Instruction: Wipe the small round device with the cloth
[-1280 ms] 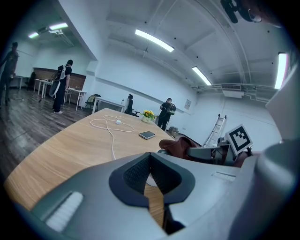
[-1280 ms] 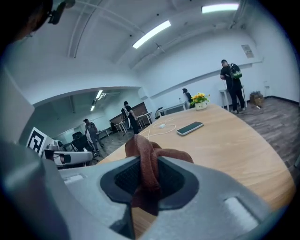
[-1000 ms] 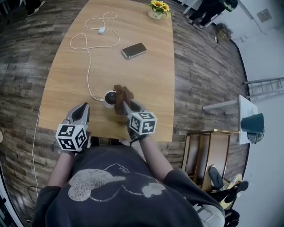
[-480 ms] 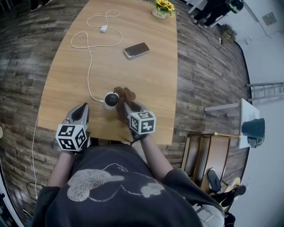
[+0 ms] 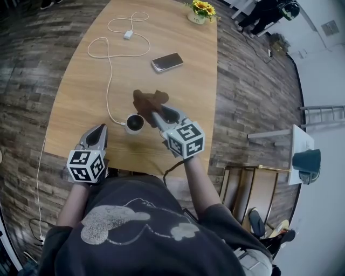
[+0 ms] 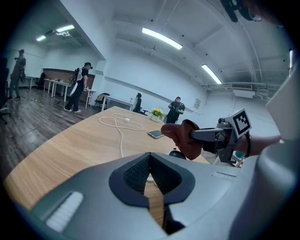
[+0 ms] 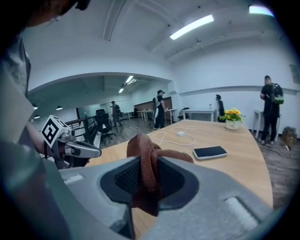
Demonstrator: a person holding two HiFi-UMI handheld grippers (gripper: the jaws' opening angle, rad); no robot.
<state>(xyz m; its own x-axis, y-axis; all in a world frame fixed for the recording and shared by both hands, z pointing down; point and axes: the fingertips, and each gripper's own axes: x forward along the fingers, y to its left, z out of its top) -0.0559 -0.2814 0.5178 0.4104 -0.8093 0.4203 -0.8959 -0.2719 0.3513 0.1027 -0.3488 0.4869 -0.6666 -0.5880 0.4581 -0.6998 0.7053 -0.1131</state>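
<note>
The small round device (image 5: 134, 123) sits on the wooden table (image 5: 183, 91) near its lower edge, left of centre in the head view, with a white cable (image 5: 108, 70) plugged into its left side. The right gripper (image 5: 156, 114) has its jaws pinched on the brown cloth (image 5: 146, 99). In the right gripper view the fabric is bunched between the pads and hangs down in a fold in front of them. The cloth is just above and to the right of the device in the head view and looks apart from it. The right forearm stretches up from the torso toward the middle of the frame, with the gripper angled up and to the left. The left gripper (image 5: 100, 130) rests at the lower left by the near table edge and points up the frame. Its jaw tips are pressed together with nothing between them, and its bare forearm is drawn in close to the body. The cable loops away to the upper left of the table. A phone (image 5: 166, 62) lies above centre, and a pot of yellow flowers (image 5: 198, 11) stands at the far edge.
</note>
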